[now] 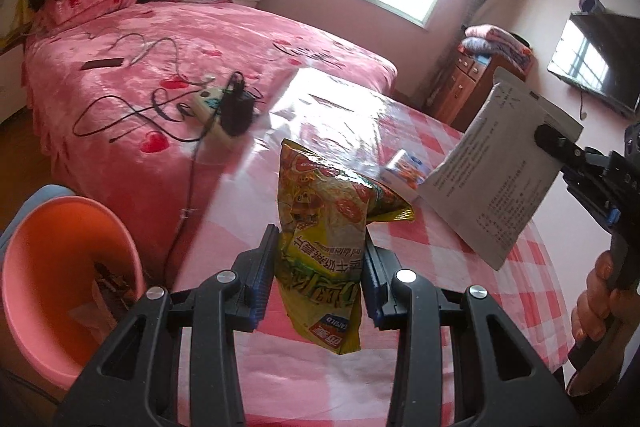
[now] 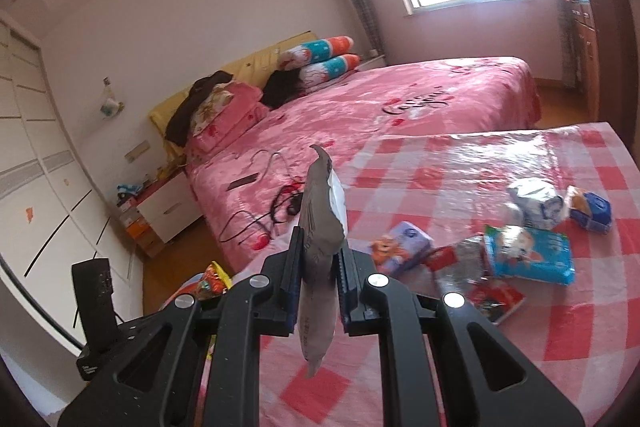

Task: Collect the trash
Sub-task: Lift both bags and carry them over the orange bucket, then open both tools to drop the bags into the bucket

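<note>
My left gripper (image 1: pixel 320 251) is shut on a yellow-green snack bag (image 1: pixel 320 211), held upright above the pink checked table (image 1: pixel 460 255). At the right of the left wrist view, a hand holds the right gripper (image 1: pixel 544 137), shut on a grey printed pouch (image 1: pixel 496 167). In the right wrist view that grey pouch (image 2: pixel 320 227) stands edge-on between the pads of the right gripper (image 2: pixel 320 251). A pink bin (image 1: pixel 60 275) sits low at the left, beside the table, with some wrappers inside. More wrappers lie on the table: a blue packet (image 2: pixel 528 251), a purple packet (image 2: pixel 404 243), a red packet (image 2: pixel 496 299).
A bed with a pink cover (image 1: pixel 180 67) runs along the table's far side, carrying a power strip with cables (image 1: pixel 216 107) and a phone (image 1: pixel 102 63). A wooden cabinet (image 1: pixel 472 83) and a wall television (image 1: pixel 596 63) stand at the right. The left gripper's body (image 2: pixel 96 307) shows at the lower left.
</note>
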A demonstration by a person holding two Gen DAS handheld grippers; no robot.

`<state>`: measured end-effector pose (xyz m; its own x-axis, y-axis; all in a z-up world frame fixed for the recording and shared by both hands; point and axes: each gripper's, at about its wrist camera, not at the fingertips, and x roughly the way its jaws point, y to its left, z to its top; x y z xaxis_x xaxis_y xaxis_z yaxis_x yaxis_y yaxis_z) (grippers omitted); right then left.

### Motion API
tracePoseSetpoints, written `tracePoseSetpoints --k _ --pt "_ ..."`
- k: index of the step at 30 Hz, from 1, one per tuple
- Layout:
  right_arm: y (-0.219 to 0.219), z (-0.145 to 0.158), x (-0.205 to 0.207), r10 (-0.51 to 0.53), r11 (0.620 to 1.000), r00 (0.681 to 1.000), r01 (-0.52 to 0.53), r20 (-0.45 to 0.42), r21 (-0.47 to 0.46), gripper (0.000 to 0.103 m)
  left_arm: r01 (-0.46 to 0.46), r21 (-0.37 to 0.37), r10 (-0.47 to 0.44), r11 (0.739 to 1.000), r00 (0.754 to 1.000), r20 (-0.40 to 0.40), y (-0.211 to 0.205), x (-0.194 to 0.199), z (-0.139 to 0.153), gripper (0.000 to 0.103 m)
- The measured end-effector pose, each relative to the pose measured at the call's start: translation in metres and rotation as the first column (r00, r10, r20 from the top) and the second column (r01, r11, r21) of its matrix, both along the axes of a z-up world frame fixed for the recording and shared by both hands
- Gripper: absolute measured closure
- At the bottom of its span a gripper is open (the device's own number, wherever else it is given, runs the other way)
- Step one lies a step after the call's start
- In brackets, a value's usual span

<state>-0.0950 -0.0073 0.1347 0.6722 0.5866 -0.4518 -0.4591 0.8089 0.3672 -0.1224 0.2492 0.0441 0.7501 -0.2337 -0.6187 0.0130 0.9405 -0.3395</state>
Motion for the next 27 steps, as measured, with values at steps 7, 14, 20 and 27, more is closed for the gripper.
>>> tracePoseSetpoints --k 7,14,20,27 --pt "0.054 0.007 0.001 0.118 0.993 0.993 -0.118 -0.006 -0.017 0.087 -0.082 -0.016 0.082 0.996 0.996 0.016 0.041 -0.013 0.002 0.063" --pt "0.131 0.004 -0.007 0.263 0.964 0.965 -0.263 -0.02 -0.046 0.087 -0.206 -0.033 0.206 0.978 0.978 0.015 0.096 -0.027 -0.002 0.063" --pt "0.184 -0.004 -0.009 0.351 0.935 0.935 -0.353 -0.049 -0.039 0.087 -0.315 -0.048 0.315 0.948 0.949 -0.006 0.143 -0.043 -0.014 0.063" --pt "0.249 -0.025 -0.009 0.439 0.895 0.891 -0.445 -0.12 -0.032 0.087 -0.393 -0.076 0.39 0.916 0.919 -0.049 0.18 -0.056 -0.034 0.063"
